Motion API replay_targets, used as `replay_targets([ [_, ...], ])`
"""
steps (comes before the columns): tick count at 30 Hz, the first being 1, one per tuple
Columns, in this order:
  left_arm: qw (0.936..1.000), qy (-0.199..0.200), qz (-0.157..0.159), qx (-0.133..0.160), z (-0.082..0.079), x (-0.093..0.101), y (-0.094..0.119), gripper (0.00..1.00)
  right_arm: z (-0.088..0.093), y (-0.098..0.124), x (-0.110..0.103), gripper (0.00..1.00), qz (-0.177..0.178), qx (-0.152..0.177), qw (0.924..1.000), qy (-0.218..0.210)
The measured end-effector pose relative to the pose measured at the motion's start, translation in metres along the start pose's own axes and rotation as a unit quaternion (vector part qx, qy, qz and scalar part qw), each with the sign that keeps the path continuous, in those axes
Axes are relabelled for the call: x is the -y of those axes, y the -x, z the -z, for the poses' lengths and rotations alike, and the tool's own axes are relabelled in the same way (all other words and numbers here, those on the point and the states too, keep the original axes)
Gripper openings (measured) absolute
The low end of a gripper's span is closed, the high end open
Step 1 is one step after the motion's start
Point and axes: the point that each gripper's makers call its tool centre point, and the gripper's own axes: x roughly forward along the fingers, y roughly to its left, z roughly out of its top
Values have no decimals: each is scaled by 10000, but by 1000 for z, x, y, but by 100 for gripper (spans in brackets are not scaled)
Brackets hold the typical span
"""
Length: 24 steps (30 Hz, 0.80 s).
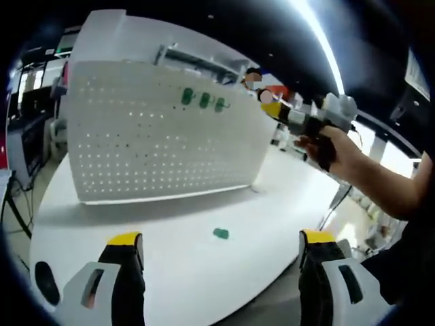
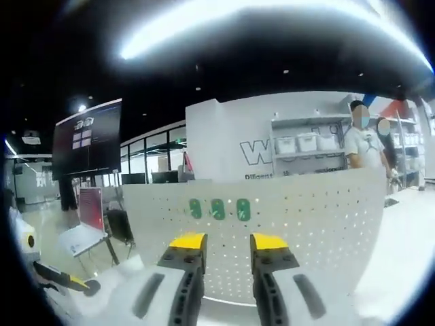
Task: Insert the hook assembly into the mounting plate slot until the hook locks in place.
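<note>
hook on table, between open left fingers.

The left gripper view looks from low over the white table, facing the upright white pegboard from some way off and from its front at a slant, so the whole board and the table before it fit in. The right gripper view sits much nearer the pegboard, almost square to its face and level with its upper part, looking over its top edge to shelves and two people behind. Both views share the pegboard's face and three green hooks set in a row near its top.
</note>
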Motion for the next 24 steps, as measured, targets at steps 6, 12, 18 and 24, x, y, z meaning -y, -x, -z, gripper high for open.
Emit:
replay_targets([
  [6, 10000, -9, -7, -9, 3, 3, 3, 95, 26, 17, -17, 24, -196, -292, 9994, -27],
  [12, 10000, 29, -27, -47, 10, 4, 5, 95, 50, 29, -34, 24, -411, -582, 9975, 24],
  [18, 9999, 11, 9, -120, 15, 9, 3, 94, 71, 43, -41, 24, -531, -818, 9952, 39],
  [24, 9998, -8, 56, -171, 18, 13, 2, 94, 92, 58, -37, 24, -510, -1064, 9930, 22],
])
